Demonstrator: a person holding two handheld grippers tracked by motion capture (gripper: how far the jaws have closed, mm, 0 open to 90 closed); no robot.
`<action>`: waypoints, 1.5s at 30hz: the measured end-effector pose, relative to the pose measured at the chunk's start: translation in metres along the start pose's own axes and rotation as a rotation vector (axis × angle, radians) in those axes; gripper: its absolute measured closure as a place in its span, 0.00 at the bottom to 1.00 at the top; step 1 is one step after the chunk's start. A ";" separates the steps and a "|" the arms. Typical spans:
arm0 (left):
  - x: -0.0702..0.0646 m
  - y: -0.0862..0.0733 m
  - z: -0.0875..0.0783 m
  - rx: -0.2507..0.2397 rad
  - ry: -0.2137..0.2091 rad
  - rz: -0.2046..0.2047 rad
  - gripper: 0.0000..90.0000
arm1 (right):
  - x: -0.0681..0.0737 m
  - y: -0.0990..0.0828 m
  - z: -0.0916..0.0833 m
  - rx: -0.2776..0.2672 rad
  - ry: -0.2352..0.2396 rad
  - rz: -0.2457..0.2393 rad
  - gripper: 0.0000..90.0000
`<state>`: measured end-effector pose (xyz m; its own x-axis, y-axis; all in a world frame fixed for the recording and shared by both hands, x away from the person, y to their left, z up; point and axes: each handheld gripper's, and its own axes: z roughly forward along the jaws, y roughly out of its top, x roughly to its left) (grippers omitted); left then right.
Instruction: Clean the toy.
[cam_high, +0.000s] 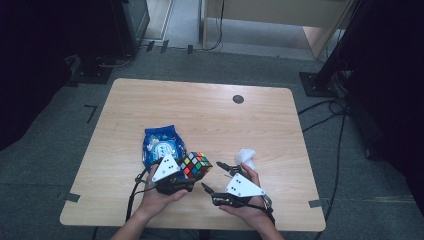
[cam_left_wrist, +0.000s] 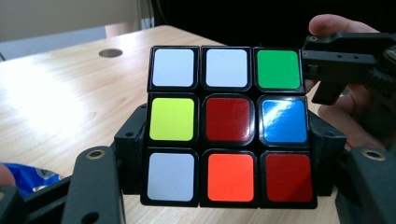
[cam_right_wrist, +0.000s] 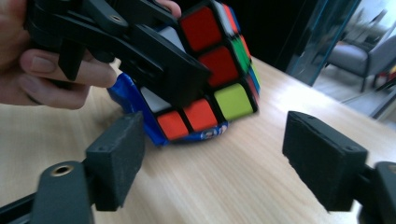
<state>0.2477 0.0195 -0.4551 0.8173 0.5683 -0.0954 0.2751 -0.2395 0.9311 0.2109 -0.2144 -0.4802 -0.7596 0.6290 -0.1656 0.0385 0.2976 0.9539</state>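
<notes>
While hanging tilted over the near middle of the table (cam_high: 210, 115), just in front of the blue bag (cam_high: 160, 142), risks a drop onto wood or onto that bag. Clamped by two opposite sides of the cube (cam_high: 196, 165) in the left claw (cam_high: 186, 176), pads pressed on the middle row, nothing underneath for support. Smooth plastic, slick stickers: one hard push from the side and could twist out between the pads. Could also jam mid-turn if a layer gets pushed while off square, popping a piece or wrenching the whole block loose.

Right claw (cam_high: 212, 175) released, jaws spread wide and empty, just beside the cube and aimed at it. Danger there too: closing across a corner rather than flat faces, skidding off, knocking the block into the bag. Crumpled white wad (cam_high: 246, 156) close by the right hand, easy to sweep off with a careless wrist.

As for heading: no long axis to speak of, all edges equal. Red-centred face turned back toward the left claw's own camera, squared up to it. From the right claw's side, tipped, a lower corner dipping toward the bag, one edge leading toward the open jaws.
</notes>
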 end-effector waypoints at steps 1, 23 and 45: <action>-0.001 0.001 0.001 0.006 -0.001 -0.007 0.38 | 0.002 0.000 0.001 -0.005 -0.011 -0.011 0.22; 0.003 0.003 0.009 0.055 -0.104 -0.158 0.37 | 0.021 0.006 0.010 0.057 -0.114 -0.128 0.37; 0.024 0.005 -0.014 -0.113 -0.147 -0.171 0.24 | -0.010 0.007 -0.004 0.075 -0.071 0.125 0.39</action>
<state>0.2618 0.0429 -0.4478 0.8308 0.4706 -0.2971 0.3639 -0.0554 0.9298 0.2157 -0.2215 -0.4708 -0.6978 0.7133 -0.0662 0.1809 0.2649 0.9472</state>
